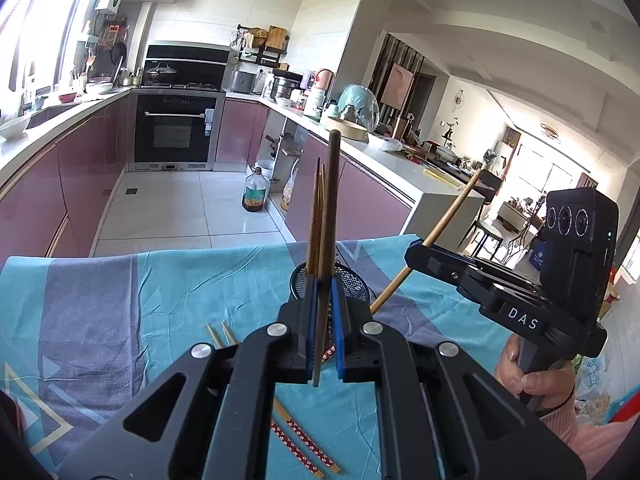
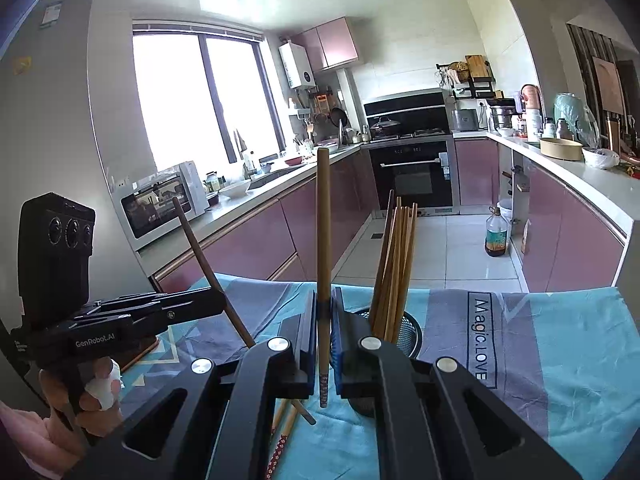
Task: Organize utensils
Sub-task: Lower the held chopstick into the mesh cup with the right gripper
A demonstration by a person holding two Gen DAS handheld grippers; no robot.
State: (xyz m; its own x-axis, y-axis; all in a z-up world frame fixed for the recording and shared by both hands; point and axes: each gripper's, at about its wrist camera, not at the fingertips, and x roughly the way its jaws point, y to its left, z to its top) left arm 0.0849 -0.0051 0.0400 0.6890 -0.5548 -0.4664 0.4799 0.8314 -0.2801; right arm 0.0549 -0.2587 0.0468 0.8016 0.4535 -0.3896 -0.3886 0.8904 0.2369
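Observation:
My left gripper [image 1: 324, 292] is shut on a dark brown chopstick [image 1: 333, 200] and holds it upright above the table. Behind it stands a black mesh holder [image 1: 354, 280] with several chopsticks [image 1: 316, 216] in it. My right gripper [image 2: 324, 308] is shut on a light wooden chopstick [image 2: 323, 232] with a red patterned end, held upright. The mesh holder [image 2: 408, 334] with its bundle of chopsticks [image 2: 394, 264] stands just right of it. Each gripper shows in the other's view, the right gripper [image 1: 416, 250] and the left gripper [image 2: 218, 300].
A blue and grey tablecloth [image 1: 160, 300] covers the table. Loose chopsticks [image 1: 304, 440] lie on it below the left gripper, and they also show under the right gripper [image 2: 284, 424]. Beyond the table edge are kitchen counters [image 2: 256, 208], an oven [image 1: 176, 128] and an oil bottle [image 1: 255, 194] on the floor.

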